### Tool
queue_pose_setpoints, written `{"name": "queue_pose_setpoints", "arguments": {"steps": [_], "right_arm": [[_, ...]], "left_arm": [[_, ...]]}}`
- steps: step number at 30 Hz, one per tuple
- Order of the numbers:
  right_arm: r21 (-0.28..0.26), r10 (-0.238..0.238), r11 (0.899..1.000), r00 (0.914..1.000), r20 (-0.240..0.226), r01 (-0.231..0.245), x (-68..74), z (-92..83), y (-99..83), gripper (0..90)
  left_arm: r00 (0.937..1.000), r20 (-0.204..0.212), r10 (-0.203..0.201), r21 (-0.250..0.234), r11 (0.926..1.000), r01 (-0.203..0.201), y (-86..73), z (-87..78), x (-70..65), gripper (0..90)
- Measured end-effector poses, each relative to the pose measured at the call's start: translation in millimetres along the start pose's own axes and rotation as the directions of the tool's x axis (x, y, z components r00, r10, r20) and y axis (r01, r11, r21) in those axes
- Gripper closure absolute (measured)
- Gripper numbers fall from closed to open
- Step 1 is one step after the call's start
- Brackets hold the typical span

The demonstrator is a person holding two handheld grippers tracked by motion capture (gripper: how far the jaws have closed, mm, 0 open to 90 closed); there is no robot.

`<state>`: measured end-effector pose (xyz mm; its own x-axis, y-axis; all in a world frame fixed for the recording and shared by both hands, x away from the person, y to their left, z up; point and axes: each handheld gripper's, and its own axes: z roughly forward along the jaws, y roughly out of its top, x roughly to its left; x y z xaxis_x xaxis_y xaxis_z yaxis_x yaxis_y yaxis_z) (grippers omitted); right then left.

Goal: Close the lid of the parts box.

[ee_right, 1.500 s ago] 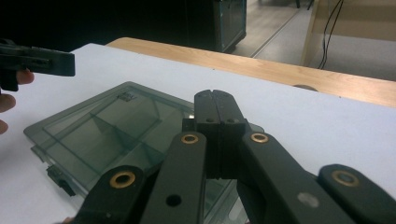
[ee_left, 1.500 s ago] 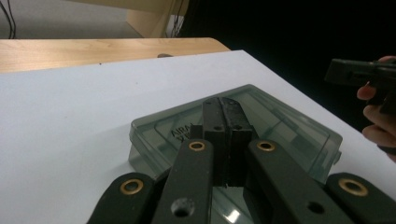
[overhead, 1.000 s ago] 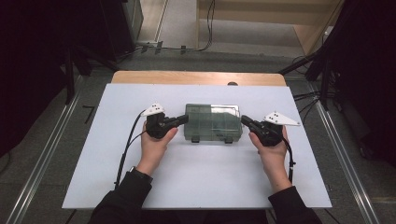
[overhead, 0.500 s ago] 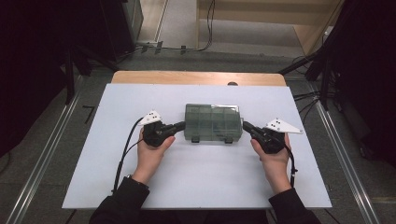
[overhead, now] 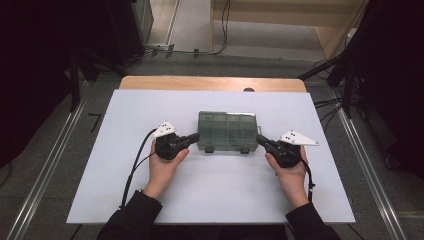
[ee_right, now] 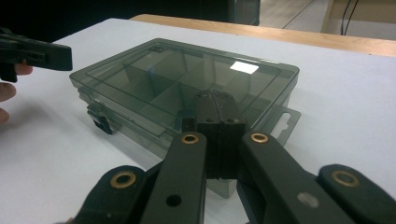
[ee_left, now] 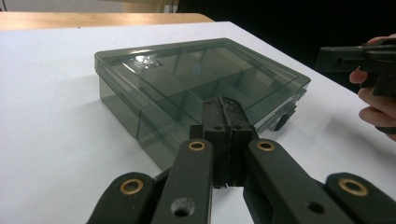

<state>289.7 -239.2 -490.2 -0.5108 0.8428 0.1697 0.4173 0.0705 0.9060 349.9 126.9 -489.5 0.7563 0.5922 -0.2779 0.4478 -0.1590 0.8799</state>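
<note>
- A smoky grey, see-through plastic compartment box [overhead: 227,131] with a flat lid lies closed near the middle of a white worktop [overhead: 125,115].
- Inner dividers split the box into several compartments; through the lid they look empty, though the tint makes that hard to confirm.
- Two small dark latches [overhead: 209,149] sit on the box's front edge, the side facing the person, and a clear hang tab [ee_right: 286,122] sticks out of its right end.
- The left gripper [overhead: 194,137], black and held in the person's left hand [overhead: 162,167], sits at the box's left end with its jaws pressed together on nothing, tips at or just beside the box wall.
- The right gripper [overhead: 260,141], held in the right hand [overhead: 290,172], sits at the box's right end, jaws likewise closed and empty, tips close by the hang tab.
- My judgement: the box is light and rests on a smooth surface, so an uneven push from one end could slide or spin it away.
- Closed tips may also slip off the slick plastic, or snag the tab and tilt the box.
- If the lid is to be opened, prying before both latches release could flex it or flip the box.
</note>
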Motion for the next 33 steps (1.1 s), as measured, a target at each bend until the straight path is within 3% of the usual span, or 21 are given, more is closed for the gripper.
{"name": "queue_pose_setpoints", "arguments": {"steps": [15,33], "right_arm": [[0.024,-0.008,1.0,1.0,0.005,0.008,-0.5,4.9,-5.6,87.6],[0.062,-0.007,0.998,0.9998,0.016,0.006,-2.8,11.8,-14.9,87.6]], "left_arm": [[0.9999,-0.014,-0.009,0.045,0.9989,0.009,-7.3,6.1,-0.4,90.0],[0.9999,-0.003,-0.01,0.04,0.9992,0.01,-8.5,6.5,0.2,90.0]]}}
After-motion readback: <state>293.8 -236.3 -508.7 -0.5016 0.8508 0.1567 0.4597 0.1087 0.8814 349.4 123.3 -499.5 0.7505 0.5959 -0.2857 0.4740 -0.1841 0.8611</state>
